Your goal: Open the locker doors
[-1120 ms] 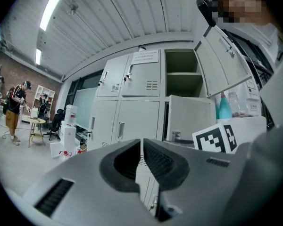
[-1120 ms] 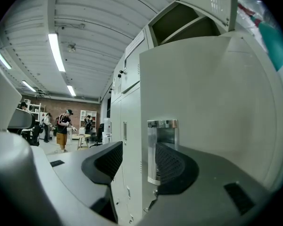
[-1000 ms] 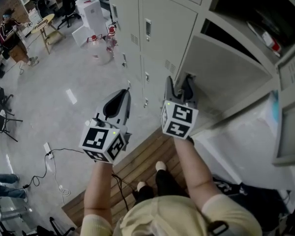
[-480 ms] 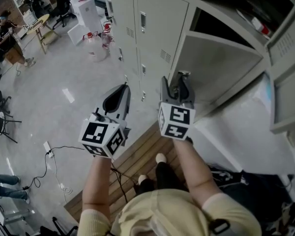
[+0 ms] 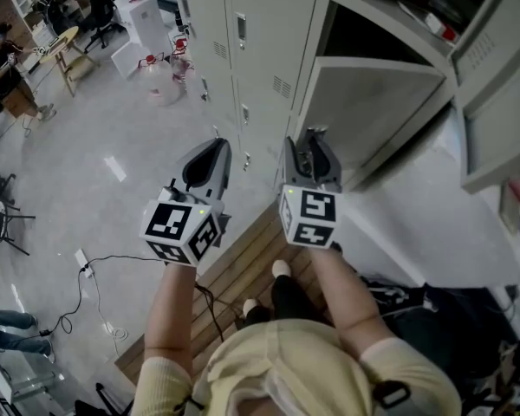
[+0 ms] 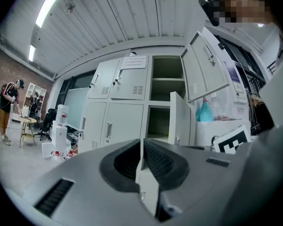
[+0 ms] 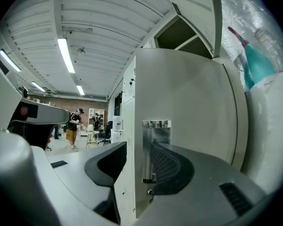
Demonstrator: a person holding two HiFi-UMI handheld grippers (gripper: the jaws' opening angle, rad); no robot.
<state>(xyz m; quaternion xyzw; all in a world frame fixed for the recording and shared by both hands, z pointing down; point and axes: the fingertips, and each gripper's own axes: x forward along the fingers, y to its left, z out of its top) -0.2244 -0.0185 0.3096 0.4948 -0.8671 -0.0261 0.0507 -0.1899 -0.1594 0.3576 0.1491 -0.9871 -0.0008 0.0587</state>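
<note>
A row of grey lockers [image 5: 260, 33] stands ahead, several doors closed. One lower locker door [image 5: 373, 111] hangs open. My right gripper [image 5: 310, 141] straddles its free edge at the latch plate [image 7: 155, 140]. In the right gripper view one jaw lies on the door's [image 7: 193, 107] inner face over the latch and the other on the outer side. My right gripper's [image 7: 137, 149] jaws have just been closing, and a thin gap still shows beside the edge. My left gripper [image 5: 212, 150] is shut and empty, held level beside it. The left gripper view shows that gripper [image 6: 141, 147] facing the closed lockers [image 6: 118, 121].
An upper locker door [image 5: 494, 76] also hangs open at the right. A white appliance [image 5: 416, 224] with a teal spray bottle [image 7: 257, 62] stands right of the lockers. Water jugs [image 5: 160, 81], a table [image 5: 65, 46] and a floor cable [image 5: 87, 271] lie left. A wooden platform [image 5: 243, 267] is underfoot.
Both grippers have shifted sideways along the locker row. The right gripper's jaws have narrowed around the open door's edge. The left gripper has stayed shut.
</note>
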